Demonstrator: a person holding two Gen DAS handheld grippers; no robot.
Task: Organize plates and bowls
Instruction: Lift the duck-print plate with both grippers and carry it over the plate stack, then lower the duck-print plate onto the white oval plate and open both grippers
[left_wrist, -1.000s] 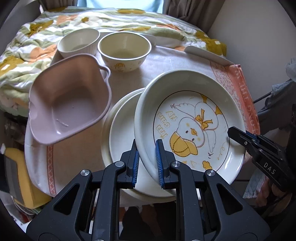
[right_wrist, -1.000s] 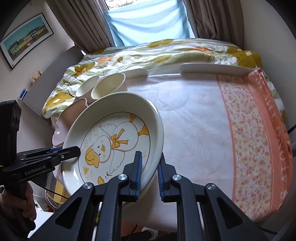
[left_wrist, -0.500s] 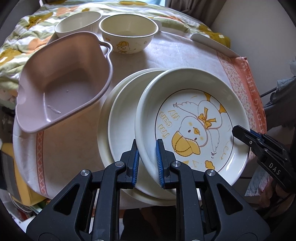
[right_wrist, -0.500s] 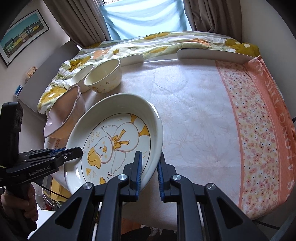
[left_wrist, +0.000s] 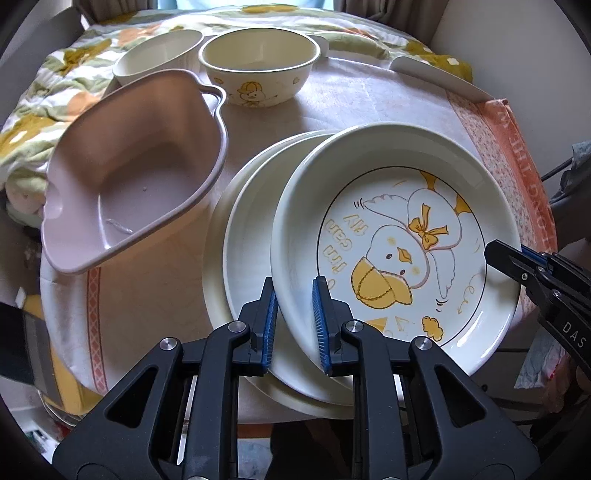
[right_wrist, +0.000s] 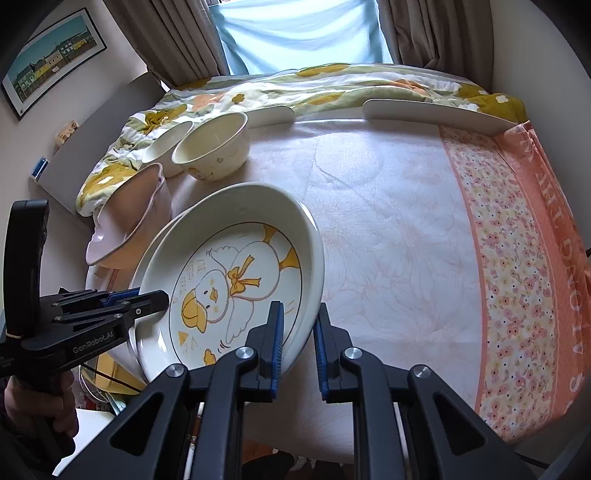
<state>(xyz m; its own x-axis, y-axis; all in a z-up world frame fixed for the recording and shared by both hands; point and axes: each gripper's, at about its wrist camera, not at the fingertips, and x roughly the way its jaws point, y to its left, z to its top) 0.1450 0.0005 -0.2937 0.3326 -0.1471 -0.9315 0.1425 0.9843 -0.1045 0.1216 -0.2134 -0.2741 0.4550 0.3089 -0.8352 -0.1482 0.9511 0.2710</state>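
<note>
The duck plate (left_wrist: 399, 236) is held by both tools, tilted, just above a stack of two plain plates (left_wrist: 251, 229) at the near edge of the table (right_wrist: 388, 221). The left gripper (left_wrist: 294, 321) is nearly shut on the rim at about 7 o'clock of the plate, one pad inside and one outside. The right gripper (right_wrist: 299, 343) is clamped on the rim at about 4 o'clock in its own view.

I judge the plate to be glazed ceramic: stiff, rather heavy, slippery under the pads and easy to chip. The raised rim is the only good place to take hold, and two grips on opposite sides keep it from swinging. It should go down flat and slowly, because it could slide off the plates below.

At 11 o'clock of the stack stands a pink dish (left_wrist: 129, 173), tilted, and at 12 o'clock a duck bowl (left_wrist: 258, 70) with a white bowl (left_wrist: 159, 55) just beside it.
</note>
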